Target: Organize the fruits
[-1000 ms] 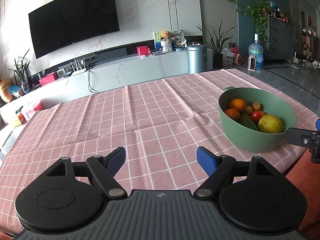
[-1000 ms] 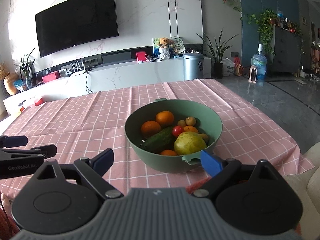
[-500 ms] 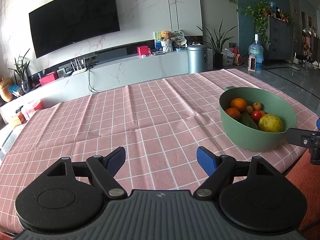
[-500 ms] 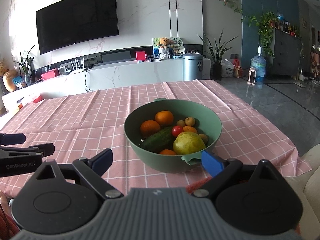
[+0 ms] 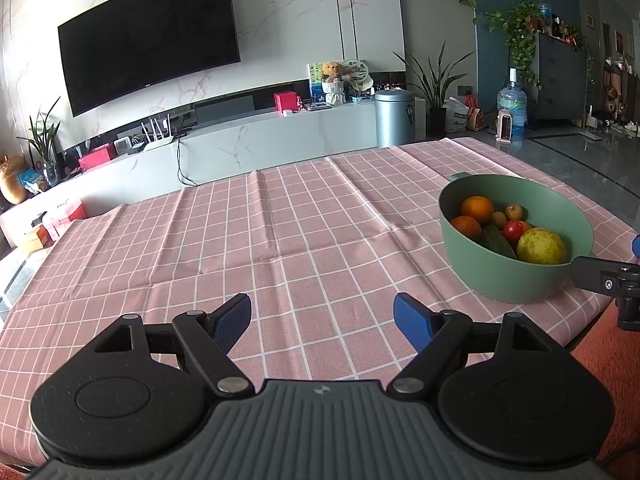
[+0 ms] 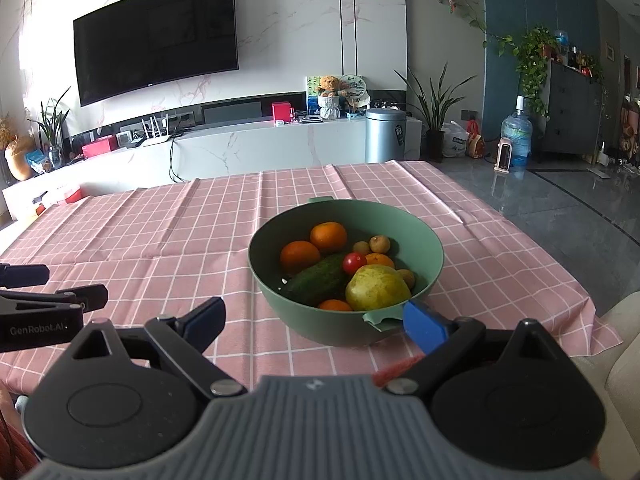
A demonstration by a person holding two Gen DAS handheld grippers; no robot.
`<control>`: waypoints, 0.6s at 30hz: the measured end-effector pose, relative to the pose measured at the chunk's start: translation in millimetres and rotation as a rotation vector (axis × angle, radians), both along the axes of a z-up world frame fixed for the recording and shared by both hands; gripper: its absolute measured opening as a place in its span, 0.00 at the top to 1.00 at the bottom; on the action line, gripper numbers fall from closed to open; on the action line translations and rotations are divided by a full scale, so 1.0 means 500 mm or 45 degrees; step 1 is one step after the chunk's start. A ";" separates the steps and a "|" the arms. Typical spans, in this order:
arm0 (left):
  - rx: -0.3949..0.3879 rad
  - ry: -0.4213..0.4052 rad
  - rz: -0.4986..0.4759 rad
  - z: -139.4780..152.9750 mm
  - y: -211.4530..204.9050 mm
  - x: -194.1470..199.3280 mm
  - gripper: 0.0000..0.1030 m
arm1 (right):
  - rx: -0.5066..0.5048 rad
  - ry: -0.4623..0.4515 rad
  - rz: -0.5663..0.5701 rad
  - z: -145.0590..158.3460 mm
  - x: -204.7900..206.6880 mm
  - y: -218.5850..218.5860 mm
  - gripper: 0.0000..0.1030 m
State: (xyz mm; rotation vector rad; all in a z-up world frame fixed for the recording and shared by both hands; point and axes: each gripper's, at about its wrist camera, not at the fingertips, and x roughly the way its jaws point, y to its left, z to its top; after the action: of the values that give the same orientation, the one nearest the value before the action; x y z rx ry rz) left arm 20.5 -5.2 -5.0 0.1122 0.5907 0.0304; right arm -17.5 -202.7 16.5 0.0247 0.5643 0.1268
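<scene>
Nearest the bowl, on its near side, the right gripper hovers with its jaws spread wide and nothing between them; its right blue pad sits just beside the bowl's near handle tab, contact not discernible. To the bowl's left, over bare pink checked cloth, the left gripper is likewise spread and empty, well apart from the bowl. The green bowl rests on the cloth near the table's right front corner. Inside it: a yellow-green pear against the near wall, a small orange piece partly hidden beside the pear, a dark cucumber lying across the middle, a red tomato just behind the pear, two oranges toward the far left, and several small brownish fruits toward the far right. Behind the bowl the cloth runs to the table's far edge. Beyond that, a white marble console carries small items, with a metal bin at its right end and a dark TV on the wall above.
</scene>
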 end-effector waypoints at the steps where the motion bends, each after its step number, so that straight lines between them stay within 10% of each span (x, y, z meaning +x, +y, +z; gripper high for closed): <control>1: 0.001 -0.001 0.000 0.000 0.000 -0.001 0.08 | 0.000 0.000 0.000 0.000 0.000 0.000 0.11; 18: 0.004 -0.002 -0.005 0.002 -0.002 -0.003 0.08 | -0.001 -0.002 -0.001 0.001 0.000 0.000 0.11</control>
State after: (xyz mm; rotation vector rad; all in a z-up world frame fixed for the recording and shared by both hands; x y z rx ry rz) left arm 18.8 -6.0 -4.1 0.1162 0.5885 0.0280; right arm -17.3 -202.4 17.0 0.0244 0.5630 0.1262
